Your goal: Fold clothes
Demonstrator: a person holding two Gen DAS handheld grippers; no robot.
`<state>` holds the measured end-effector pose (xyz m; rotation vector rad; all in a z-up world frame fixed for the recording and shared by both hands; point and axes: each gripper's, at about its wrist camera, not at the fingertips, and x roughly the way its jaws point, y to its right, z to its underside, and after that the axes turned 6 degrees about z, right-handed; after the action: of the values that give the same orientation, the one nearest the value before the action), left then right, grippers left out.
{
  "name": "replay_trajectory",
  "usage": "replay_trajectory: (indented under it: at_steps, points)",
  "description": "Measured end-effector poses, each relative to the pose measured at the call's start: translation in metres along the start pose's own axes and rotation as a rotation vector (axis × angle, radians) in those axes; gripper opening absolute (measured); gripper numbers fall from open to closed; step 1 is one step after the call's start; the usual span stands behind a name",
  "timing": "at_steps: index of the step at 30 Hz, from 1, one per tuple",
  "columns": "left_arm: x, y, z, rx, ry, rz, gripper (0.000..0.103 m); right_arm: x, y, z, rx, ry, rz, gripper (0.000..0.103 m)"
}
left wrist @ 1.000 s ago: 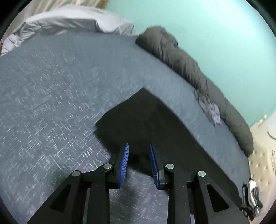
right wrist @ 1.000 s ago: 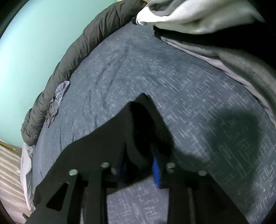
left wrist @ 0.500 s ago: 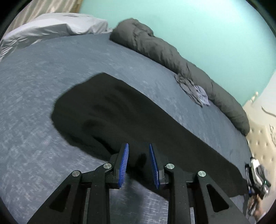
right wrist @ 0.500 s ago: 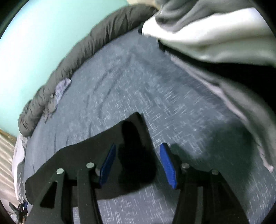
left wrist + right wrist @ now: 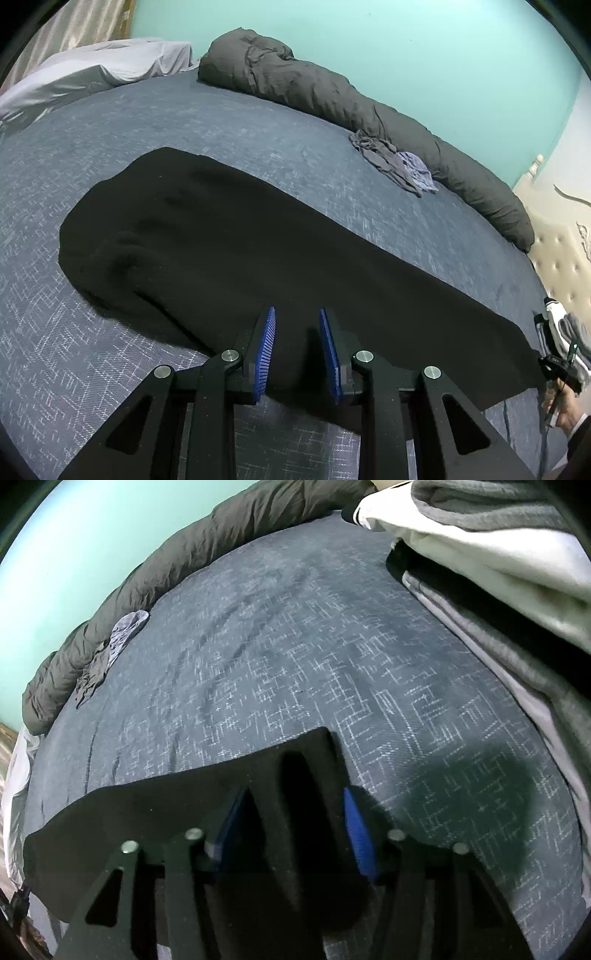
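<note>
Both grippers' jaws stand spread over the black garment point(image 5: 258, 236) on the bed point(image 5: 110, 122)

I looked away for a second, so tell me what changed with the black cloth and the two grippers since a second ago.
The right gripper let go: shut on the black cloth a second ago, its jaws now stand apart with a fold between them. The cloth went from bunched to spread long and flat on the bed. The left gripper stayed open at the cloth's near edge.
</note>
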<state>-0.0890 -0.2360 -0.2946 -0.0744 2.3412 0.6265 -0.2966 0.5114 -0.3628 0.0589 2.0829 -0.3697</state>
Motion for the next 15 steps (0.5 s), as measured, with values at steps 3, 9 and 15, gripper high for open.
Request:
replay_trajectory:
  at_steps: [3, 9, 15]
  points:
    - [0.001, 0.001, 0.001, 0.003, -0.003, 0.001, 0.027, -0.008, 0.0, 0.005, -0.025, 0.031, 0.001, 0.017]
    - [0.002, 0.003, 0.001, 0.005, -0.006, 0.004, 0.027, -0.057, -0.021, -0.012, -0.131, 0.205, 0.034, 0.012]
    - [0.002, 0.002, 0.003, 0.005, -0.009, 0.001, 0.027, -0.061, -0.032, -0.032, -0.202, 0.223, 0.09, 0.012]
